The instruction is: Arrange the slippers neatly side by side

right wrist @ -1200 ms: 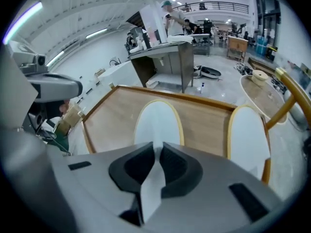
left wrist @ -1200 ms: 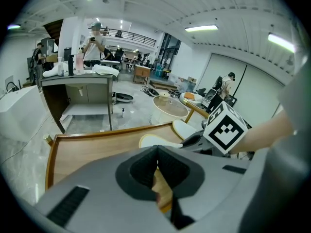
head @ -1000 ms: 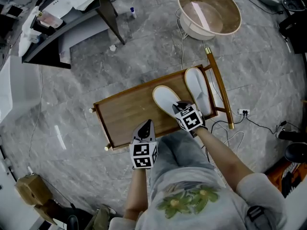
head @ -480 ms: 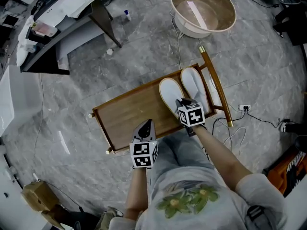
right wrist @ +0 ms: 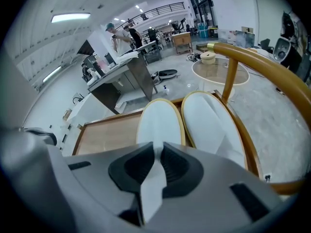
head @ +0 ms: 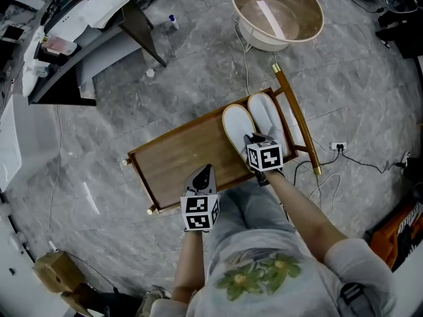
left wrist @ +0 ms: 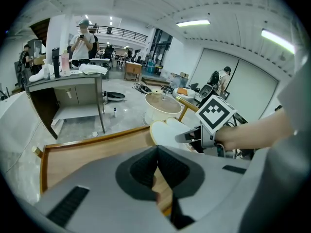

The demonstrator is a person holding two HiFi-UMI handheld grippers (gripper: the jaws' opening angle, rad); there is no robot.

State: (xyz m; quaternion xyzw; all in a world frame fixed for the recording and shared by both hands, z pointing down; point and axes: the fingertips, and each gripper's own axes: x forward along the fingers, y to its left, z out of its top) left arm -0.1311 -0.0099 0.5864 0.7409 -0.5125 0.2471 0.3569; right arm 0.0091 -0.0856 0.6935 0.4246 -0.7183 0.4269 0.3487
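Note:
Two white slippers with tan rims lie at the right end of a wooden tray table (head: 173,158). The left slipper (head: 236,125) and the right slipper (head: 266,113) lie parallel, sides almost touching, toes pointing away. My right gripper (head: 253,139) is at the left slipper's heel end, shut on a white flap of that slipper (right wrist: 160,123); the other slipper (right wrist: 211,125) lies just to its right. My left gripper (head: 205,170) hovers over the tray's near edge, jaws shut and empty, as the left gripper view (left wrist: 158,152) also shows.
A curved wooden rail (head: 296,121) borders the tray's right end, close to the right slipper. A round beige basin (head: 277,12) stands on the floor beyond. A grey desk (head: 86,25) is at top left. A power strip with cables (head: 338,148) lies on the right.
The left slipper has swung from a slant to lie parallel beside the right slipper. My right gripper moved right with it. The left gripper stayed put.

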